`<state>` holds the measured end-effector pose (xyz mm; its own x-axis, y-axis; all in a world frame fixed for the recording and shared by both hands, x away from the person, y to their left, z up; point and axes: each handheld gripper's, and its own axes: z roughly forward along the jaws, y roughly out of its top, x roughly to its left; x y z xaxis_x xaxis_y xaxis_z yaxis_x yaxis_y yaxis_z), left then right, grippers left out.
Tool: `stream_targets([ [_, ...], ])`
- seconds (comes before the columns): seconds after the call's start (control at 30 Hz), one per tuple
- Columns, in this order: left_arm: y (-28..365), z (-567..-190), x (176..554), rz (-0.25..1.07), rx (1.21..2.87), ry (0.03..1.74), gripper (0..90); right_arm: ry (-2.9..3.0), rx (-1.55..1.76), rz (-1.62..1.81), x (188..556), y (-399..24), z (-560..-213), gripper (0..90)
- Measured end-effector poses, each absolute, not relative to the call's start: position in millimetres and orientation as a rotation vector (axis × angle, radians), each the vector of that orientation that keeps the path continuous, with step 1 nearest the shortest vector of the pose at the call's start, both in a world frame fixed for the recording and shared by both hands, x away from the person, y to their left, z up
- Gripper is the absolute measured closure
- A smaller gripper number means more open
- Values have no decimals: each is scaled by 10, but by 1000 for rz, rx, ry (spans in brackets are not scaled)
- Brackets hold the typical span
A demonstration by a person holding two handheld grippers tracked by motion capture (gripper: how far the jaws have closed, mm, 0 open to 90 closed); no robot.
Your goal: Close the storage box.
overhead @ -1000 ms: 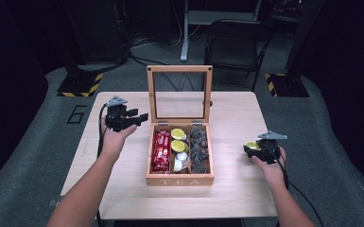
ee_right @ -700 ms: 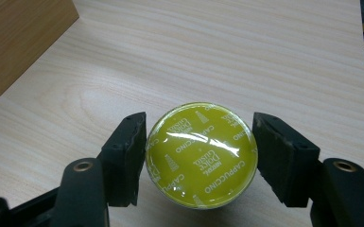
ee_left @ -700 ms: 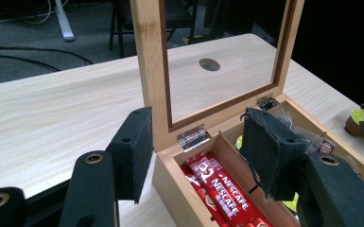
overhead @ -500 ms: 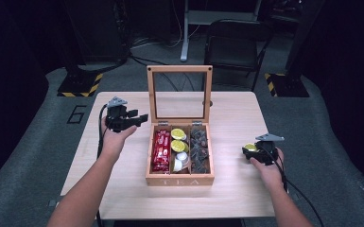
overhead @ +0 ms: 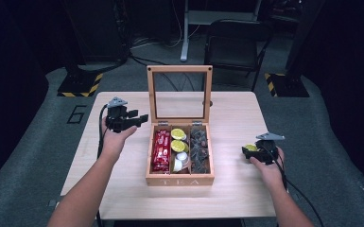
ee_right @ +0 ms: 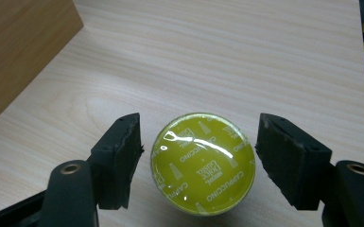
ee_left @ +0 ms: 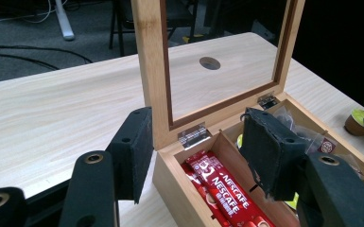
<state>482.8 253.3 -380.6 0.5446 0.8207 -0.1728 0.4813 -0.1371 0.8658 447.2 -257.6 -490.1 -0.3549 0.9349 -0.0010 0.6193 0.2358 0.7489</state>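
A yellow-green Cappuccino capsule (ee_right: 203,163) sits on the table between the jaws of my right gripper (ee_right: 201,142). The jaws have just been opening, and a gap shows on each side of the capsule, so the pads do not press it. In the high view this capsule (overhead: 251,147) and the right gripper (overhead: 247,151) are right of the wooden tea box (overhead: 179,180). My left gripper (overhead: 139,118) hovers open and empty left of the box's raised glass lid (overhead: 179,69). From the left gripper (ee_left: 198,146) I see red Nescafe sticks (ee_left: 222,189) inside.
The box's middle compartment holds yellow-green and white capsules (overhead: 178,142), and the right one holds dark packets (overhead: 199,149). A round hole (ee_left: 210,63) lies in the tabletop behind the lid. A chair (overhead: 231,47) stands beyond the table's far edge.
Neither hand has visibly moved. The right gripper's jaws stand slightly wider around the capsule.
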Motion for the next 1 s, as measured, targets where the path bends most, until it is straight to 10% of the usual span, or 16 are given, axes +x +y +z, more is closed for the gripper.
stream_targets([
  [1.0,2486,-3793,4841,424,1810,1075,443,2167,1225,1029,4597,-2027,-4040,338],
])
